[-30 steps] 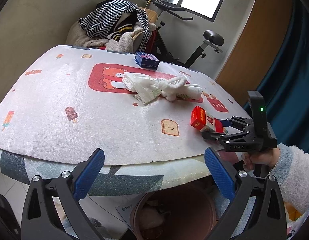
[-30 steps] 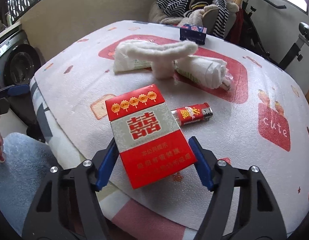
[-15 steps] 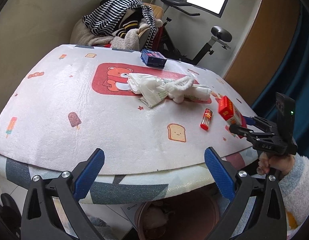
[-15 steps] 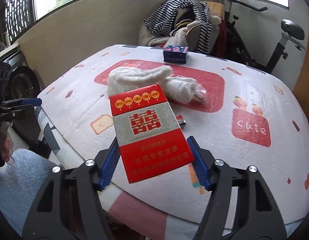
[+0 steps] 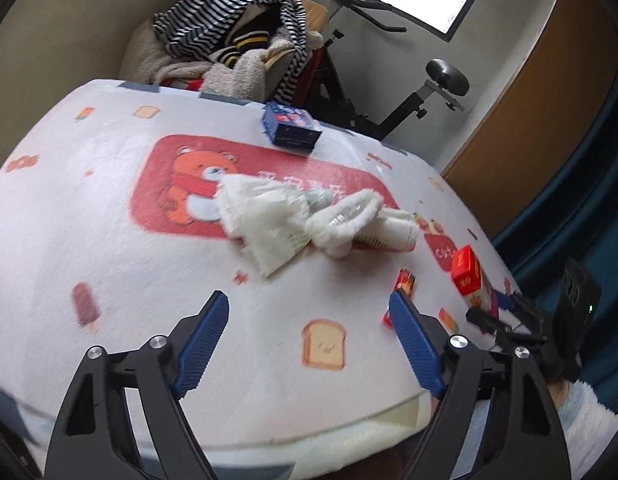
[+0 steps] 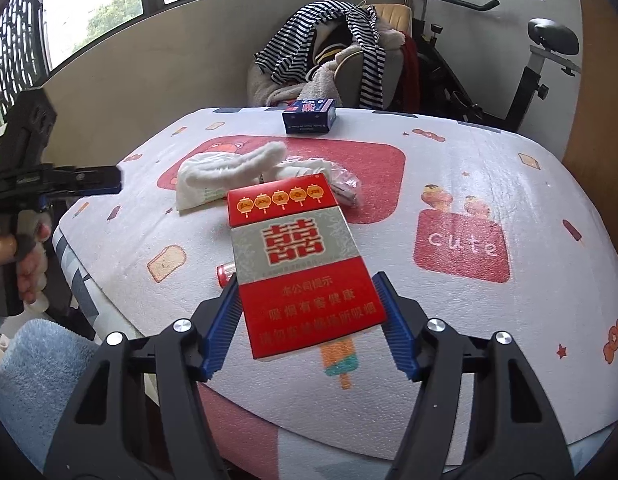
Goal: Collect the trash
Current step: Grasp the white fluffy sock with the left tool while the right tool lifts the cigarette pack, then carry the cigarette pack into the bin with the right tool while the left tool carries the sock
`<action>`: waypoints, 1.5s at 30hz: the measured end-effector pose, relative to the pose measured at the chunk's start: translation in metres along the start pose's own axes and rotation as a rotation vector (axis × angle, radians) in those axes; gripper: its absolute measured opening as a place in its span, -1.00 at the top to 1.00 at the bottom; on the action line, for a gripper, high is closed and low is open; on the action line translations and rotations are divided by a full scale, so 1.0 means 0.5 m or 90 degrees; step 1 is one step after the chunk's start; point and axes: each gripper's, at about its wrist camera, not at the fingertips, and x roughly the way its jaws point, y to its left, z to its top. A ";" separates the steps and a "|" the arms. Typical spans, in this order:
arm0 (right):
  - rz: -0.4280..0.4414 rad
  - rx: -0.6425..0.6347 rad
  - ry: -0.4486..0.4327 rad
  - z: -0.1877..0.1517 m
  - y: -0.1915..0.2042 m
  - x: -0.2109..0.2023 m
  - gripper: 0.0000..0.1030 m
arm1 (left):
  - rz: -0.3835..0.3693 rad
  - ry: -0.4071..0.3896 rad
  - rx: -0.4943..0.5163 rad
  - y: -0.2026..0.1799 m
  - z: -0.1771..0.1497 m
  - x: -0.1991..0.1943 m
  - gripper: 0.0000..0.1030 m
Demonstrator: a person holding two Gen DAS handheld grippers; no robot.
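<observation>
While your right gripper (image 6: 307,322) still clamps the red cigarette pack (image 6: 299,262) by its lower sides, you have carried it higher above the table (image 6: 509,184) than a second ago; its long axis runs away from the fingers, lantern end tilted up toward the far edge. Your left gripper (image 5: 309,344) hangs spread and empty, now over the table's near edge, so the bin under it has left view. The lighter (image 5: 403,284), crumpled white wrappers (image 5: 269,220) and blue box (image 5: 291,128) lie on the table.
</observation>
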 end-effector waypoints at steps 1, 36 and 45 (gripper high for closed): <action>-0.001 0.003 0.000 0.001 -0.005 0.002 -0.26 | 0.004 0.003 0.021 -0.013 0.012 0.019 -0.52; 0.026 -0.003 -0.015 -0.005 0.033 -0.020 -0.16 | 0.002 0.031 0.227 -0.117 0.040 0.061 0.36; 0.024 -0.022 0.000 0.016 0.076 -0.025 -0.15 | -0.019 0.004 0.197 -0.106 -0.032 -0.054 0.36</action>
